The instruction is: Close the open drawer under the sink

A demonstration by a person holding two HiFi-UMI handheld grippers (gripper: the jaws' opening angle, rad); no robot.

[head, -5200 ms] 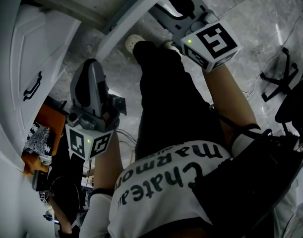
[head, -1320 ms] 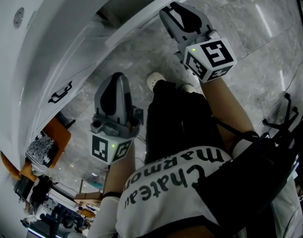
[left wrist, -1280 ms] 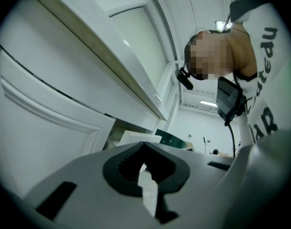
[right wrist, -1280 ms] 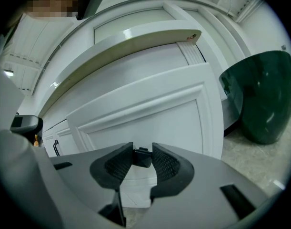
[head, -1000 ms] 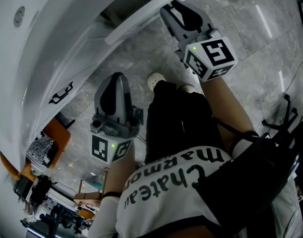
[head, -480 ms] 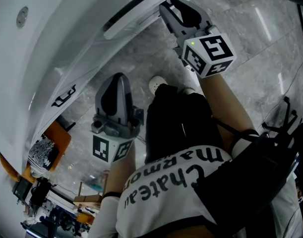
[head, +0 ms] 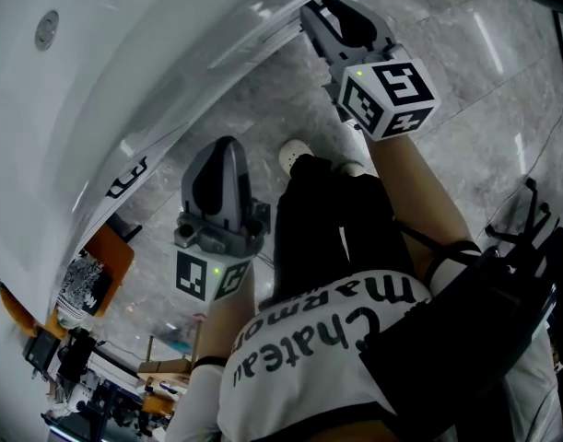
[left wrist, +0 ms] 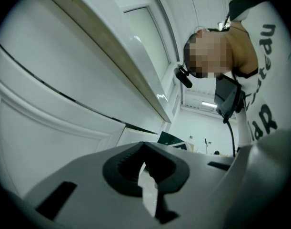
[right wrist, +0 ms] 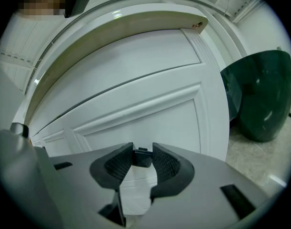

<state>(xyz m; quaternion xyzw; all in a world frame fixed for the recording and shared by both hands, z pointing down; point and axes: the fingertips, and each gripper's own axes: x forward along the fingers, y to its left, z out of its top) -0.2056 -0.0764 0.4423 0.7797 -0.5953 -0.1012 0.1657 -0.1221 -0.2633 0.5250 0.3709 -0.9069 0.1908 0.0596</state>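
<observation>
Seen from the head view, the right gripper (head: 320,7) reaches up to the cupboard front just under the edge of the white bench (head: 124,63). The left gripper (head: 222,145) hangs lower and clear of the cupboard. It points the same way over the grey stone floor (head: 465,90). A white shoe (head: 295,155) shows on the floor between the two grippers. A second handle (head: 124,180), black, sits on the cupboard front off to the left of the left jaws and well apart from them.

In the left gripper view the jaws are clenched tip to tip with nothing caught in them. Ahead of them and to the left runs a white cupboard panel (left wrist: 50,128). The bench edge slants away above the tips.

In the right gripper view the jaws are clamped on a small black handle (right wrist: 142,157), one ribbed pad pressing on each side of it. That handle belongs to the drawer (right wrist: 150,113), whose white panelled front fills the view straight ahead of the jaws. The bench edge curves over it, and a thin dark seam runs across above the panel. I cannot tell whether the front sits fully home. A dark green bin (right wrist: 262,94) stands on the floor to the right of the jaws, beyond the cupboard's corner.
</observation>
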